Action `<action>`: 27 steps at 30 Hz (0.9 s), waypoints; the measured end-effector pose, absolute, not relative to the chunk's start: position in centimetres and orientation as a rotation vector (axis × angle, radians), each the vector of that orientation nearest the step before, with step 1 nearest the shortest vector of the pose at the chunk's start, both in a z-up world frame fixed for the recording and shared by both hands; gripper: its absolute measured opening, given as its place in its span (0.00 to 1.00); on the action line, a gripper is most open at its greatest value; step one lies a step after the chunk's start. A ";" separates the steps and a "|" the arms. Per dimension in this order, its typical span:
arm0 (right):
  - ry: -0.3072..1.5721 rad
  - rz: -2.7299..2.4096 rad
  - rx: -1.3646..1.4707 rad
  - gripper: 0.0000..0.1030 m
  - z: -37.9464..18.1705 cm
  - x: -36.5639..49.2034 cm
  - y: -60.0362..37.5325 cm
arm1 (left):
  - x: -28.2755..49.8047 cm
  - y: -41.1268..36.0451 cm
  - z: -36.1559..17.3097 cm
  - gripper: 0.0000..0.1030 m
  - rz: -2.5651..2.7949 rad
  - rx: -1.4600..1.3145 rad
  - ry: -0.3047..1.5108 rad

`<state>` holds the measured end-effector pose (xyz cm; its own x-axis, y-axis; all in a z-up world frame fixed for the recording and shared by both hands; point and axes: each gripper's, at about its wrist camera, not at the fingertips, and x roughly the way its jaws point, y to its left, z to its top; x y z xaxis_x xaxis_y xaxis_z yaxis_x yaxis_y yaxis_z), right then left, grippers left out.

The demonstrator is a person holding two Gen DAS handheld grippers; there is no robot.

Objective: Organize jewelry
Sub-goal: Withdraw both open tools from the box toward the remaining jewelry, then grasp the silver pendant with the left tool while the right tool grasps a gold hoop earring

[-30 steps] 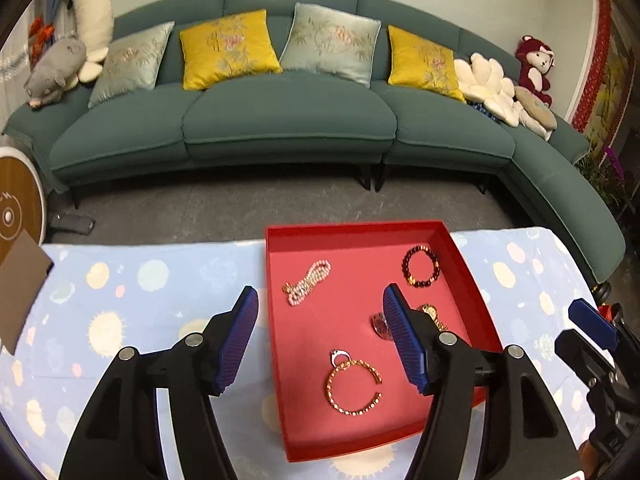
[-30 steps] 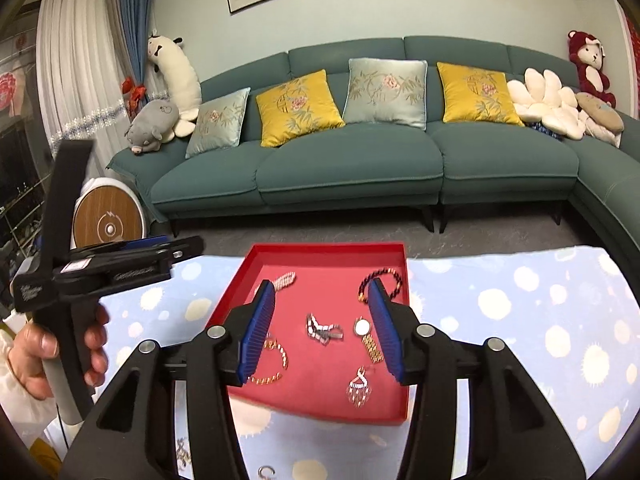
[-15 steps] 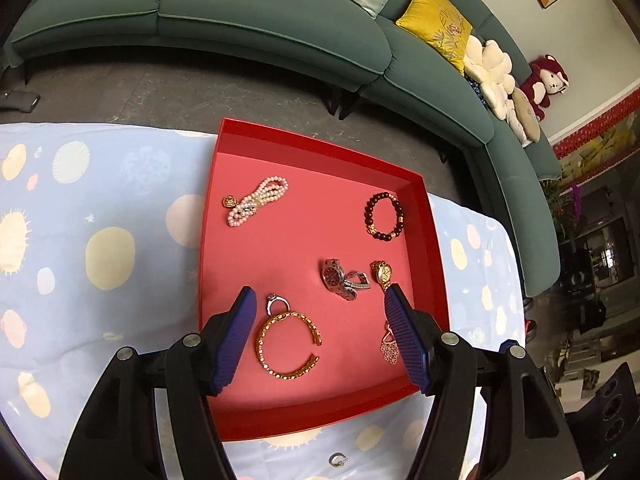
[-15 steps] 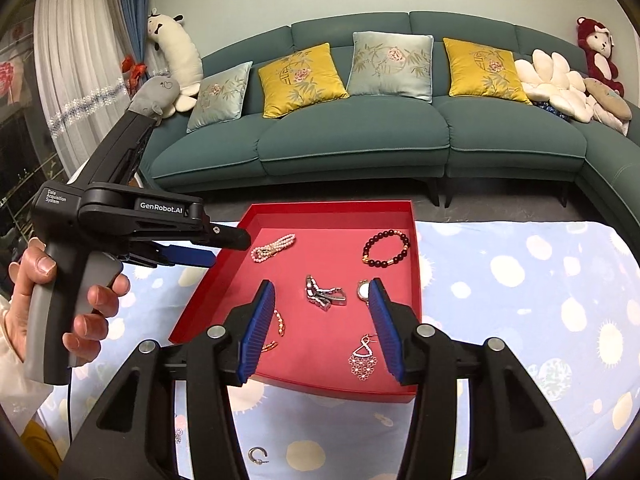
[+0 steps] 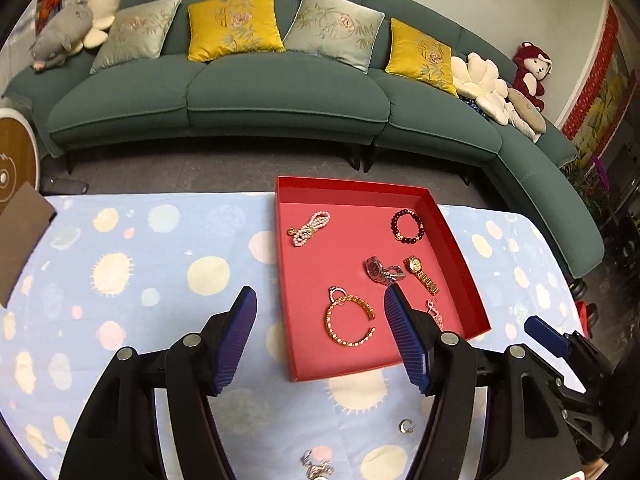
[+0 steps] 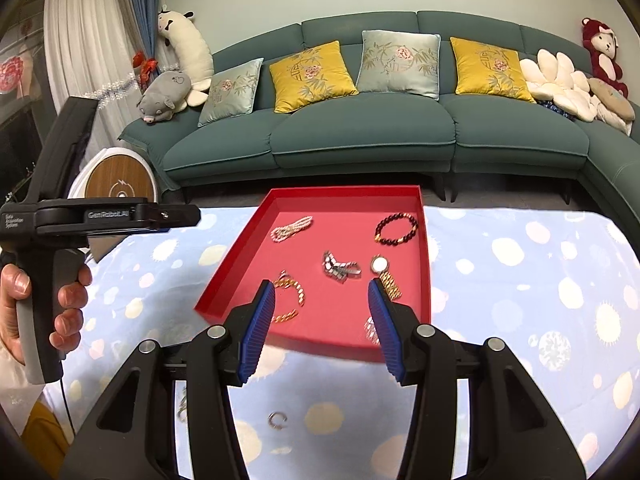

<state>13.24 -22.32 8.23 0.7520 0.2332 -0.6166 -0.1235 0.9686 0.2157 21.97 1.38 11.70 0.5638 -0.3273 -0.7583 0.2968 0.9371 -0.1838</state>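
Observation:
A red tray on the spotted cloth holds a pearl bracelet, a dark bead bracelet, a silver watch, a gold watch, a gold bangle and a pendant. A small silver ring and a silver piece lie on the cloth in front of the tray. My left gripper is open and empty above the tray's near left corner. My right gripper is open and empty above the tray's near edge.
A teal sofa with cushions and plush toys stands beyond the table. A brown board lies on the table's left end. A round wooden disc stands on the floor at left.
My left gripper has tilted back up from looking down into the tray, so the sofa shows again. My right gripper has drawn back and lower, toward the ring on the cloth.

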 end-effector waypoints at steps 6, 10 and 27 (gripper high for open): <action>0.732 0.200 0.158 0.45 7.4 10.3 -21.6 | 18.1 2.3 11.9 0.62 -0.328 0.041 0.854; 0.760 0.185 0.135 0.45 6.5 9.0 -21.2 | 15.5 2.3 9.7 0.62 -0.319 0.100 0.883; 0.813 0.228 0.086 0.45 4.5 8.5 -19.4 | 11.8 0.5 -1.2 0.38 -0.316 0.181 1.116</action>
<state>8.51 -19.44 4.49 0.6644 0.2344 -0.7097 -0.1683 0.9721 0.1635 11.84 0.48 -1.20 0.4015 -0.1584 -0.9021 0.3382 0.9410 -0.0147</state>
